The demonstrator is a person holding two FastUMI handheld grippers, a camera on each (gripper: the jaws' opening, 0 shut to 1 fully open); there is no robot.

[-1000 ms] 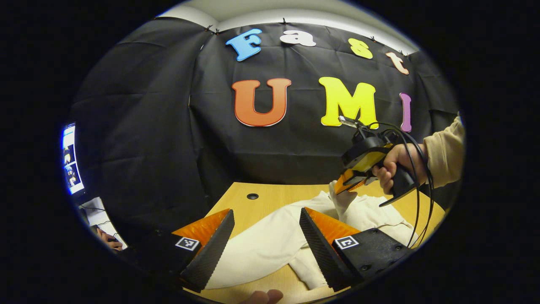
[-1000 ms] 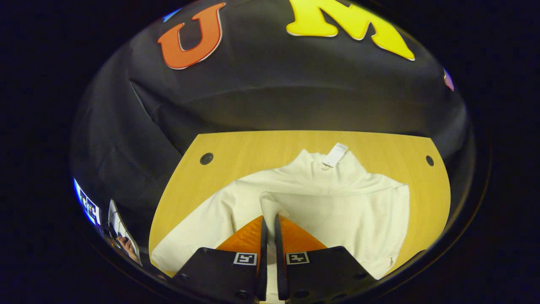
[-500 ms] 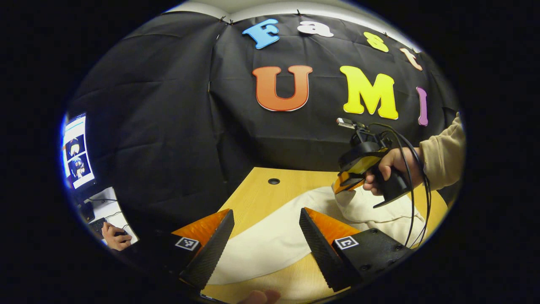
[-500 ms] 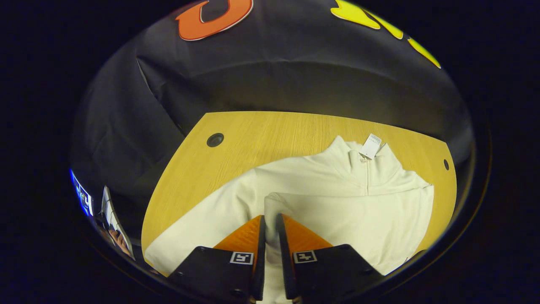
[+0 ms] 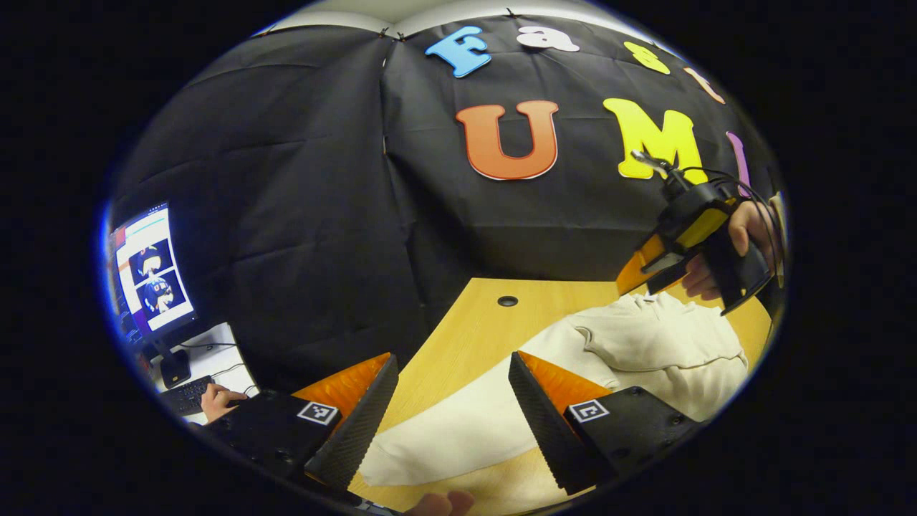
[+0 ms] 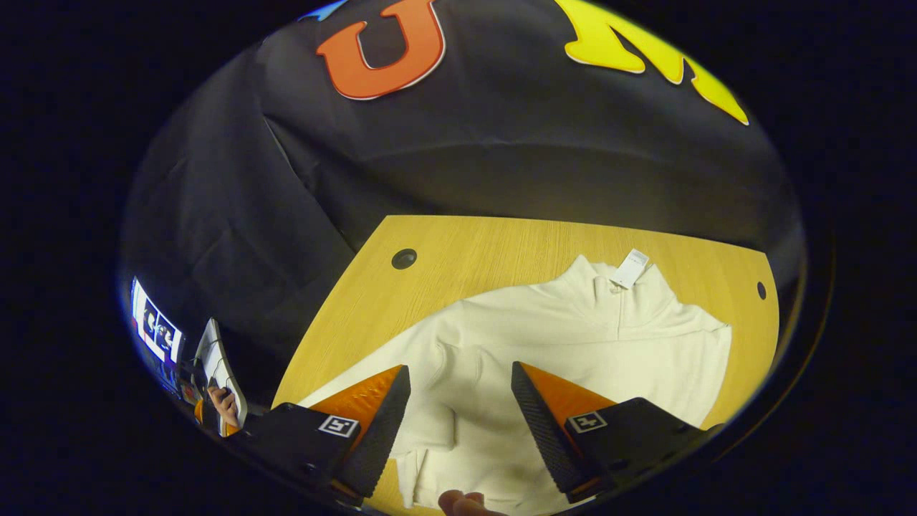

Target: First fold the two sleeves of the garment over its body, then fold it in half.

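A cream garment (image 6: 573, 344) lies flat on the wooden table (image 6: 473, 251), collar and white tag (image 6: 630, 266) at the far side. One sleeve (image 6: 458, 401) lies folded across its body, right under my right gripper (image 6: 458, 394), which is open and holds nothing. In the left gripper view the other sleeve (image 5: 458, 433) stretches out toward the near table edge, below and between the fingers of my open left gripper (image 5: 451, 398), which hovers over it without touching. The right gripper (image 5: 637, 279), held by a hand (image 5: 706, 276), hangs above the garment's body (image 5: 659, 340).
A lit monitor (image 5: 147, 269) and a keyboard with a person's hand (image 5: 215, 401) sit off the table's left. Cable holes (image 6: 404, 258) (image 6: 761, 290) mark the table's far corners. Bare wood runs behind the collar and along the left side.
My right gripper has opened, let the sleeve drop onto the garment's body and lifted away. The left gripper has swung left along the outstretched sleeve and stays open.
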